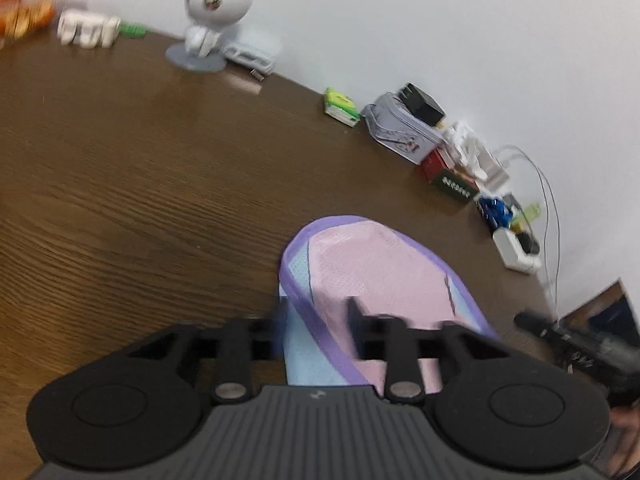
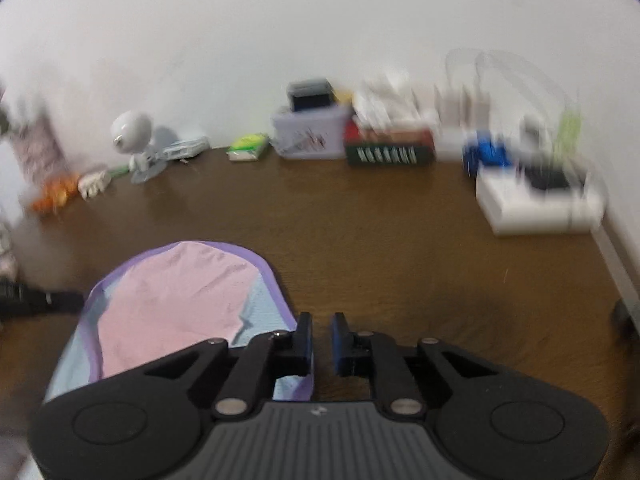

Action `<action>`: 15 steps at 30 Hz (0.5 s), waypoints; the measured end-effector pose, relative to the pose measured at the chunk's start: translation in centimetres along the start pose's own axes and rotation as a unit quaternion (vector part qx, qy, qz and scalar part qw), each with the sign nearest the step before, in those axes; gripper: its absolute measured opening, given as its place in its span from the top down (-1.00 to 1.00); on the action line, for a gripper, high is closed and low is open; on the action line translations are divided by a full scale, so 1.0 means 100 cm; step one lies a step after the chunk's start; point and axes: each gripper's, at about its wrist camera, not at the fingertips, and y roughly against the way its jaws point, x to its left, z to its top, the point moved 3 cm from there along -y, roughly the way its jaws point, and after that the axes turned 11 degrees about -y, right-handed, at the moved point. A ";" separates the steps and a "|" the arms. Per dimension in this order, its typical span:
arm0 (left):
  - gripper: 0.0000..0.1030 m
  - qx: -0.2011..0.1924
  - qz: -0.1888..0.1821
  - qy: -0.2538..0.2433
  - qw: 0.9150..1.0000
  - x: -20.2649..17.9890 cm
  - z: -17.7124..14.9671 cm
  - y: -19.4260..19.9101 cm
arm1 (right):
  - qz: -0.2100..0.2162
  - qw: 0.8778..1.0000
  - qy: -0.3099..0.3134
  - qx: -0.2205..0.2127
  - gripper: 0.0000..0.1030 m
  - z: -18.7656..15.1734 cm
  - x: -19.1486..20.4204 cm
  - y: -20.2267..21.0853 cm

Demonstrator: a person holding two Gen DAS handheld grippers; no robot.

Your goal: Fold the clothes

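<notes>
Left wrist — brown wooden table [image 1: 140,168], white wall [image 1: 400,20]

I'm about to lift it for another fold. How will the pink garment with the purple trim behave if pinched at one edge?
The pink garment is probably floppy: it lies flat with soft creases, so the unheld part should droop. It looks thin and mesh-like, hence likely light. On the smooth wooden table it may slide or bunch if pushed.
</notes>
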 end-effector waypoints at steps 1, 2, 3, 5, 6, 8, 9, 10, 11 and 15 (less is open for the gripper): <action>0.15 -0.003 0.002 -0.011 1.000 -0.004 -0.003 0.006 | 0.014 1.000 0.023 -0.003 0.67 -0.001 0.012 0.005; 0.14 -0.007 0.004 -0.022 1.000 -0.007 -0.005 0.012 | 0.045 0.998 0.044 0.005 0.65 -0.003 0.026 0.008; 0.09 -0.010 0.003 -0.030 0.999 -0.009 -0.010 0.020 | 0.085 0.994 0.064 0.022 0.64 -0.006 0.041 0.009; 0.05 -0.013 0.001 -0.048 0.999 -0.016 -0.025 0.040 | 0.159 0.981 0.090 0.068 0.47 -0.013 0.070 0.003; 0.05 -0.011 0.003 -0.064 0.998 -0.022 -0.035 0.048 | 0.184 0.974 0.101 0.091 0.46 -0.017 0.083 -0.004; 0.05 -0.008 0.009 -0.100 0.995 -0.038 -0.059 0.065 | 0.201 0.964 0.123 0.121 0.46 -0.023 0.106 -0.022; 0.05 -0.006 0.011 -0.116 0.993 -0.047 -0.072 0.071 | 0.199 0.963 0.135 0.125 0.47 -0.026 0.115 -0.030; 0.05 -0.007 0.017 -0.132 0.991 -0.057 -0.086 0.076 | 0.200 0.961 0.144 0.128 0.47 -0.027 0.123 -0.036; 0.05 -0.008 0.024 -0.148 0.989 -0.067 -0.100 0.081 | 0.203 0.959 0.150 0.132 0.47 -0.028 0.129 -0.041; 0.04 -0.005 0.068 -0.203 0.977 -0.093 -0.147 0.091 | 0.199 0.955 0.180 0.128 0.48 -0.032 0.150 -0.052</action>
